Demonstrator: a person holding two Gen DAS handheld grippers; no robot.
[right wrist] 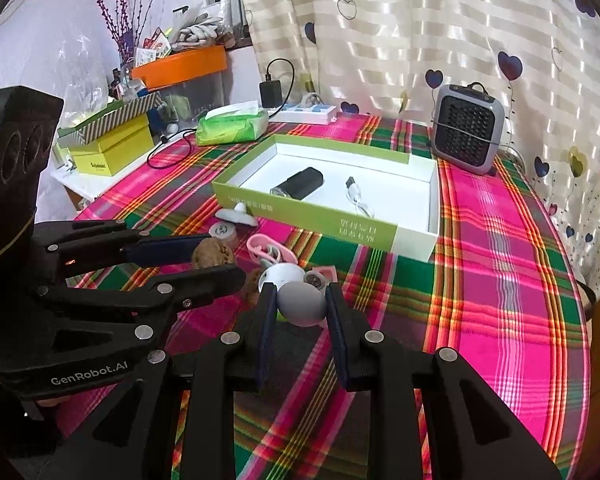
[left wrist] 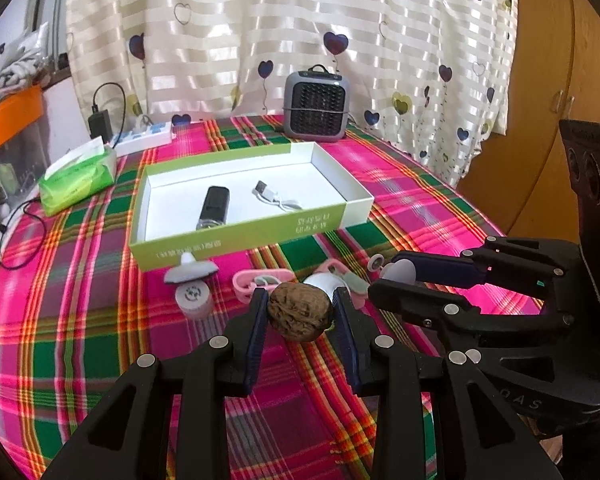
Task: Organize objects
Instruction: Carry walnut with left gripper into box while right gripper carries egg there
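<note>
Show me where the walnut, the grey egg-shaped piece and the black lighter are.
walnut [left wrist: 300, 312], left wrist view, middle of its wrinkled shell.
grey egg-shaped piece [right wrist: 302, 304], right wrist view, middle of its rounded front.
black lighter [left wrist: 216, 206], left wrist view, middle of its body.

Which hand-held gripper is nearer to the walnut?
Left. The left hand-held gripper is closed on the walnut; the right hand-held gripper holds a grey egg-shaped piece just beside it.
</note>
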